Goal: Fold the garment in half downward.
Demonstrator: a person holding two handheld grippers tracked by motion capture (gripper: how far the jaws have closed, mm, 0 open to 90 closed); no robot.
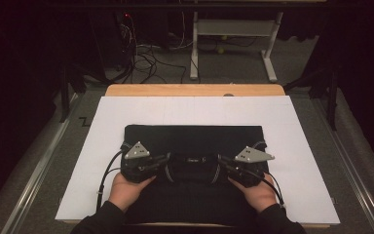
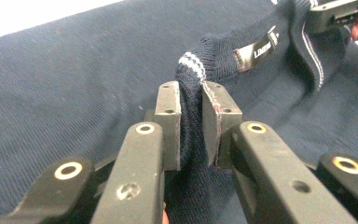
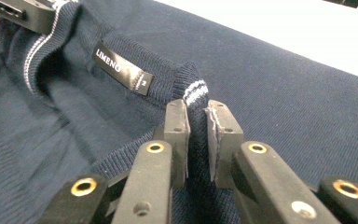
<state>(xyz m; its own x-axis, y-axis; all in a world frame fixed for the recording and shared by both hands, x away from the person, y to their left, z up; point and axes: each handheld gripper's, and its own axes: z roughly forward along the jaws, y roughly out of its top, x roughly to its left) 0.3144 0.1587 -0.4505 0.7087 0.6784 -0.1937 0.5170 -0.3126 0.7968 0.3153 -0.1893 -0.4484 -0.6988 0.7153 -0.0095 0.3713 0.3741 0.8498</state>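
Your left gripper [image 1: 161,162] and right gripper [image 1: 225,163] are each clamped on the ribbed collar [image 2: 191,77] of the navy sweater [image 1: 193,139], left and right of its label [image 3: 122,68].

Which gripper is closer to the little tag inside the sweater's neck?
Neither clearly. The left gripper pinches the collar left of the tag, and the right gripper pinches it on the right. The tag sits about midway between them on the sweater.

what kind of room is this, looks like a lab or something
Probably a lab or test workspace, not a home: a sweater lies on a white sheet over a wooden table, with tangled cables and a desk frame on grey carpet behind.
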